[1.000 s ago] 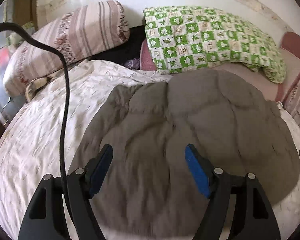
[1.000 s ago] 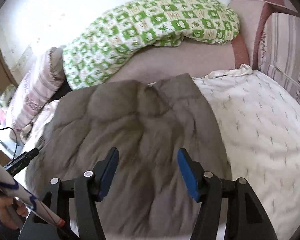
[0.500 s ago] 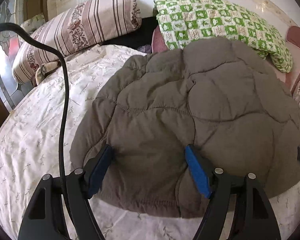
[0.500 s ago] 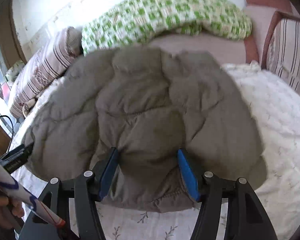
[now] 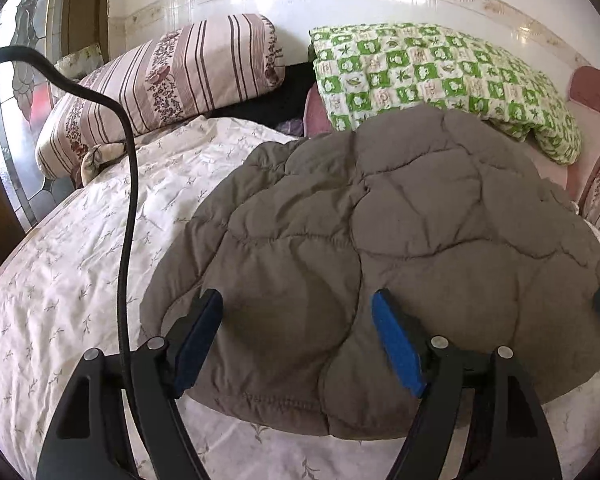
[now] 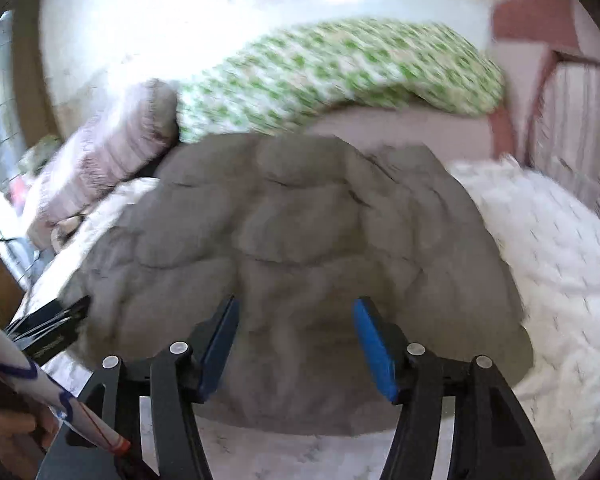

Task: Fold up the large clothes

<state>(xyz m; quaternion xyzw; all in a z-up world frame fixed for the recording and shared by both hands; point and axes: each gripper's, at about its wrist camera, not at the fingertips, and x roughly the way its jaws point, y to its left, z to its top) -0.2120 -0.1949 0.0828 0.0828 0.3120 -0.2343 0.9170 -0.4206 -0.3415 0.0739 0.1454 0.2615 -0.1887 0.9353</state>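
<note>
A grey-brown quilted jacket [image 5: 380, 248] is seen spread flat on a white sprigged bedsheet [image 5: 72, 264], its near hem toward both cameras; its far edge is partly hidden against a green checked quilt [image 5: 432, 76], and no sleeves or collar can be made out. The left gripper [image 5: 298, 330] is held over the near hem with jaws wide, blue pads apart and nothing clamped; whether the pads touch the fabric cannot be told. The right gripper [image 6: 296, 340] is likewise seen with jaws wide over the near hem, nothing pinched between the pads. The right-wrist view is motion-blurred, so stitching and hem detail are lost. A striped pillow [image 5: 168, 80] is seen at the head of the bed, its lower end cut by a black cable [image 5: 126, 208]. A hand [image 6: 8, 436] is cut off at the lower left corner, partly hidden behind a white tube with blue markings [image 6: 40, 388]. The other gripper's tip is only glimpsed at each frame edge.
</note>
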